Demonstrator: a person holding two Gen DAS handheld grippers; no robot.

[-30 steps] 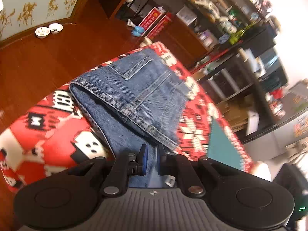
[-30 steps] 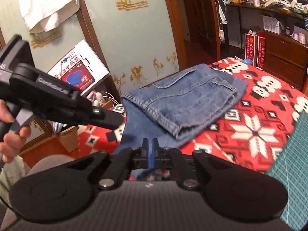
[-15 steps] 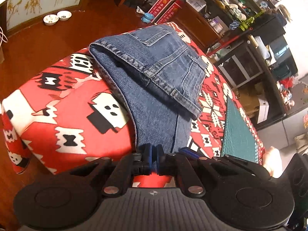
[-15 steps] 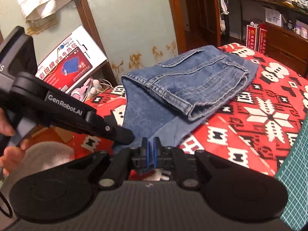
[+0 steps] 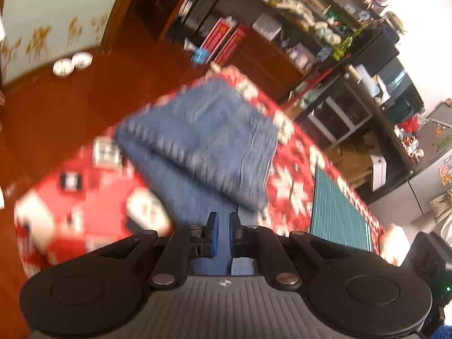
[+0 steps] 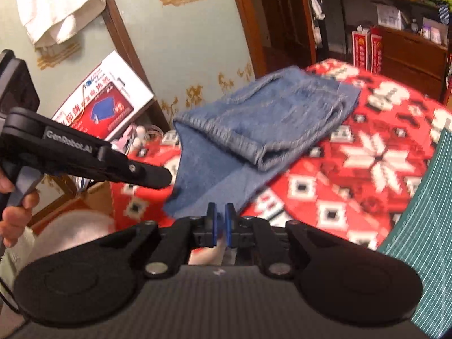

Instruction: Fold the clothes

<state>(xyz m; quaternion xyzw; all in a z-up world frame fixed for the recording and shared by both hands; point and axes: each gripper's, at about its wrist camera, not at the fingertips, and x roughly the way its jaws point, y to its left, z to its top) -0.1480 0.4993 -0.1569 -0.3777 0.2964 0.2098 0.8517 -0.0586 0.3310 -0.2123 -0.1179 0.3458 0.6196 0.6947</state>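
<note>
Denim jeans (image 6: 254,130) are lain half-folded on the red-patterned table (image 6: 367,175), near leg end pinched by the left hand-held gripper (image 5: 223,226) and right hand-held gripper (image 6: 221,226); slippage could undo the fold.

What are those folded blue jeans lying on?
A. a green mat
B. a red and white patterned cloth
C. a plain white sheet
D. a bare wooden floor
B: the folded jeans rest on the red and white patterned cloth; the green mat lies off to the side, clear of them.
</note>
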